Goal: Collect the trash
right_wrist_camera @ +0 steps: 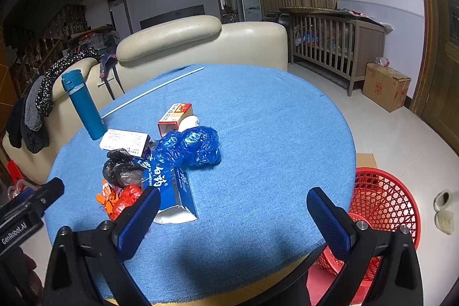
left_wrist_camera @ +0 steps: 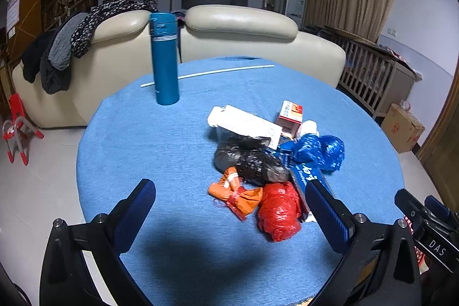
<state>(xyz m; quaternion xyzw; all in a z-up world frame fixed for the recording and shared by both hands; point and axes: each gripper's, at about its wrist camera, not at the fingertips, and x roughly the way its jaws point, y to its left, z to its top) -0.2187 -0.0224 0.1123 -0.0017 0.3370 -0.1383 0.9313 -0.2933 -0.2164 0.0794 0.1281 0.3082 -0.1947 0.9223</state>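
Observation:
A pile of trash lies on the round blue table (left_wrist_camera: 172, 151): a red plastic bag (left_wrist_camera: 279, 215), an orange wrapper (left_wrist_camera: 235, 194), a black bag (left_wrist_camera: 252, 159), a blue bag (left_wrist_camera: 318, 148), a blue toothpaste box (right_wrist_camera: 172, 185), a white box (left_wrist_camera: 245, 125) and a small red-and-white carton (left_wrist_camera: 291, 112). My left gripper (left_wrist_camera: 229, 194) is open above the table's near edge, just short of the pile. My right gripper (right_wrist_camera: 233, 202) is open, its left finger beside the toothpaste box. A red mesh basket (right_wrist_camera: 384, 205) stands on the floor to the right of the table.
A teal flask (left_wrist_camera: 165, 59) stands upright at the table's far left. A thin white rod (left_wrist_camera: 206, 73) lies along the far edge. A cream sofa (left_wrist_camera: 241, 33) is behind the table. A cardboard box (right_wrist_camera: 385, 86) and a wooden crib (right_wrist_camera: 338, 45) are at the right.

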